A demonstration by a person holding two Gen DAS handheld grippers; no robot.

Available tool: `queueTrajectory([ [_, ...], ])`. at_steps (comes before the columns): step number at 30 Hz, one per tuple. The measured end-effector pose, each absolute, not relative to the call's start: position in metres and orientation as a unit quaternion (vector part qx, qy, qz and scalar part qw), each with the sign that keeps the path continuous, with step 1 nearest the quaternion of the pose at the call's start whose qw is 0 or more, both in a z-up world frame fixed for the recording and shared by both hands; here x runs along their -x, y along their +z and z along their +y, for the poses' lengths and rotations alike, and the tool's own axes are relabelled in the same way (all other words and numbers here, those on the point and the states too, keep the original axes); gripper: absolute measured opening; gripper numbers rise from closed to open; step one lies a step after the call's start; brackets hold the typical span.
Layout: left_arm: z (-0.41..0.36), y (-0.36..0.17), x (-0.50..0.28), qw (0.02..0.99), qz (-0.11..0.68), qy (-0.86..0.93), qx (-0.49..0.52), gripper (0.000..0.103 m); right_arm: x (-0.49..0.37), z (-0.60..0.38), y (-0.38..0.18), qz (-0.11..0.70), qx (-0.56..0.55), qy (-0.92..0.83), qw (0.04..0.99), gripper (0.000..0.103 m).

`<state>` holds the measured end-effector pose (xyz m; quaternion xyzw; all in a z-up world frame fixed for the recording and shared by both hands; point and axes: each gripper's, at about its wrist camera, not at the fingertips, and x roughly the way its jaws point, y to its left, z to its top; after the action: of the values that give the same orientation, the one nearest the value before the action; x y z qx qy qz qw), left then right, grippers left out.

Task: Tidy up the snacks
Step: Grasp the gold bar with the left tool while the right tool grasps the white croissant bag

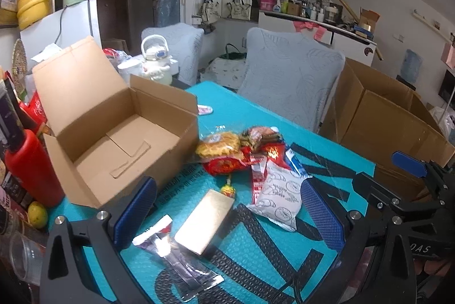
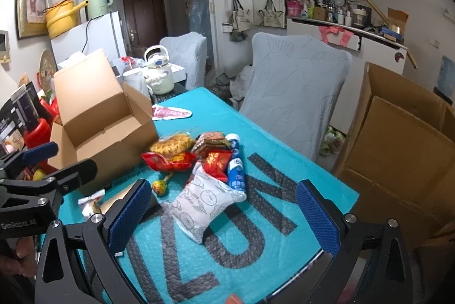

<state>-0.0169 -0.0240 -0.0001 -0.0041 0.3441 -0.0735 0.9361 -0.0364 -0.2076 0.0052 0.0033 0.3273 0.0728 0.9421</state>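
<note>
An open, empty cardboard box [image 1: 125,139] [image 2: 105,133] stands on the teal mat [image 1: 256,116] [image 2: 256,241] at the left. Snacks lie in a pile beside it: a yellow noodle pack [image 1: 219,146] [image 2: 172,145], a red packet [image 1: 224,166] [image 2: 167,162], a white bread bag [image 1: 280,194] [image 2: 203,201], a blue-white bottle [image 2: 236,164], a lollipop [image 1: 227,189] [image 2: 158,187]. A gold flat box [image 1: 206,221] and a clear wrapper [image 1: 176,253] lie between the fingers of my open left gripper [image 1: 227,216]. My right gripper [image 2: 224,216] is open above the bread bag, holding nothing.
A red bottle [image 1: 31,167] and a lemon [image 1: 37,214] stand left of the box. A pink wrapper [image 2: 170,113] lies behind it. Two covered chairs [image 1: 290,76] stand at the far edge. A large cardboard carton [image 2: 398,145] stands right of the table.
</note>
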Motion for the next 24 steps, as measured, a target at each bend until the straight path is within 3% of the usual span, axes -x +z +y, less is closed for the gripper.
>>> queueTrajectory([
  [16,-0.036,-0.06,-0.004,0.91,0.404,-0.096,0.003,0.102,0.015,-0.223,-0.062,0.372,-0.033,0.115,0.921,0.103],
  [21,-0.039,-0.083,-0.016,0.896,0.433,-0.095,0.003,0.091,0.005,-0.226,-0.078,0.387,-0.035,0.129,0.913,0.103],
  [24,-0.037,-0.096,-0.022,0.891,0.447,-0.081,-0.001,0.09,0.001,-0.227,-0.085,0.393,-0.031,0.132,0.909,0.103],
])
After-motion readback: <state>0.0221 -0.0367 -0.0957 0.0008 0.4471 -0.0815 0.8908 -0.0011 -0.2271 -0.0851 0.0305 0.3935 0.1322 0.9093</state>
